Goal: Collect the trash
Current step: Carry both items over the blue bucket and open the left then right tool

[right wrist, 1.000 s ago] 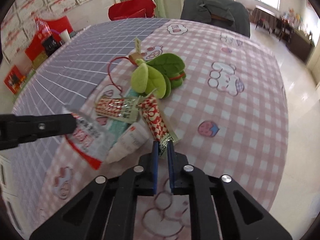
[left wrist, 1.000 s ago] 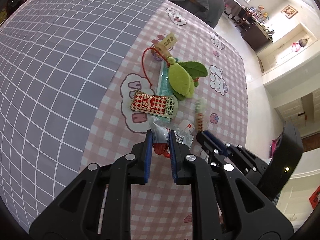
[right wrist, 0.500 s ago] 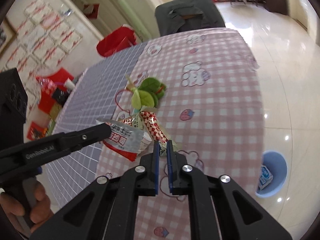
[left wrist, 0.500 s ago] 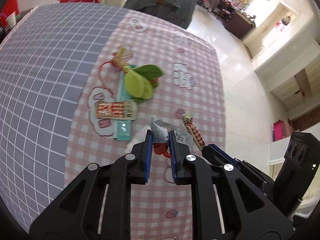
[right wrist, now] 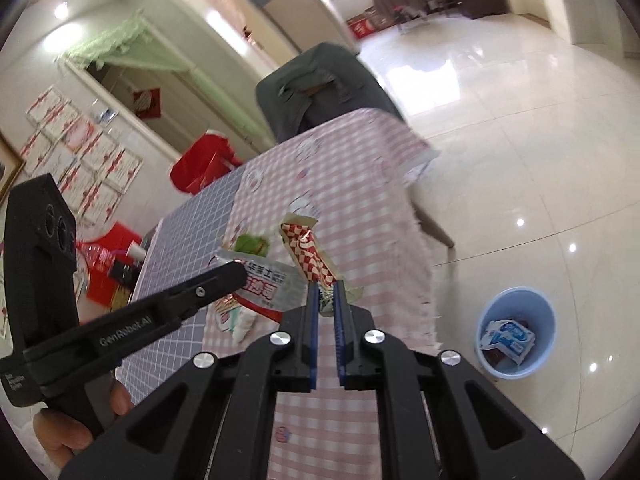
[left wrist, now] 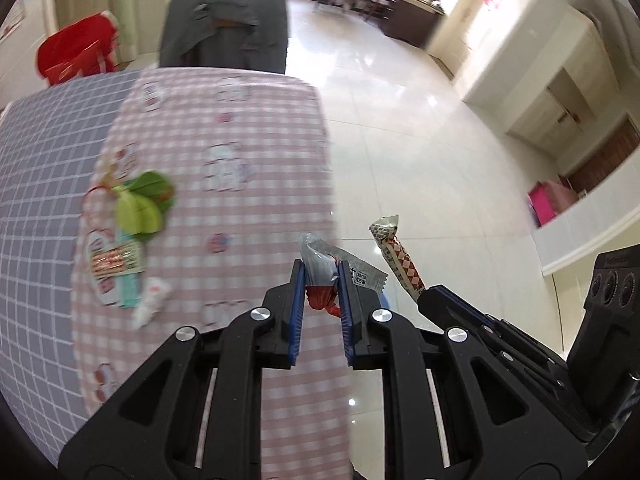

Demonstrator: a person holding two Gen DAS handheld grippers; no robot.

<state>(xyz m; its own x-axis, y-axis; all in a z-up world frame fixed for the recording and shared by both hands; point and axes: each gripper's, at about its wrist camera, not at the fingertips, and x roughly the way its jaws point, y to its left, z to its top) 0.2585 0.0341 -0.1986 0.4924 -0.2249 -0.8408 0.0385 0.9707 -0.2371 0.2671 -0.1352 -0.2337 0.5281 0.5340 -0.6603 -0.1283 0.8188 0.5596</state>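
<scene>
grippers both loaded. left gripper (left wrist: 322,280) pinches a crumpled silver-and-red wrapper (left wrist: 320,268) between its blue pads, part of the wrapper sticking out past the right finger with printed text showing. right gripper (right wrist: 325,300) is pressed nearly together on the tail end of a red-and-white checkered wrapper (right wrist: 308,254), which stands up and tilts away from the fingers. both are held in the air over the near edge of the table (left wrist: 260,152), side by side; in the left wrist view the checkered wrapper and right gripper sit just right of the left one, past the table edge over the floor. in the right wrist view a hand (right wrist: 76,428) grips the left gripper's handle. remaining on the pink checked cloth: green leaf-shaped plush (left wrist: 142,204) with a red cord, a flat red-patterned packet (left wrist: 116,260), a teal strip (left wrist: 130,288) under it, and a small white crumpled piece (left wrist: 152,300) near the teal strip's end. all blurred. blue bin (right wrist: 516,332) stands on the tile floor right of the table, well apart from both grippers, with a blue-white packet (right wrist: 508,338) inside. grey-covered chair (left wrist: 224,32) at the far end of the table.
</scene>
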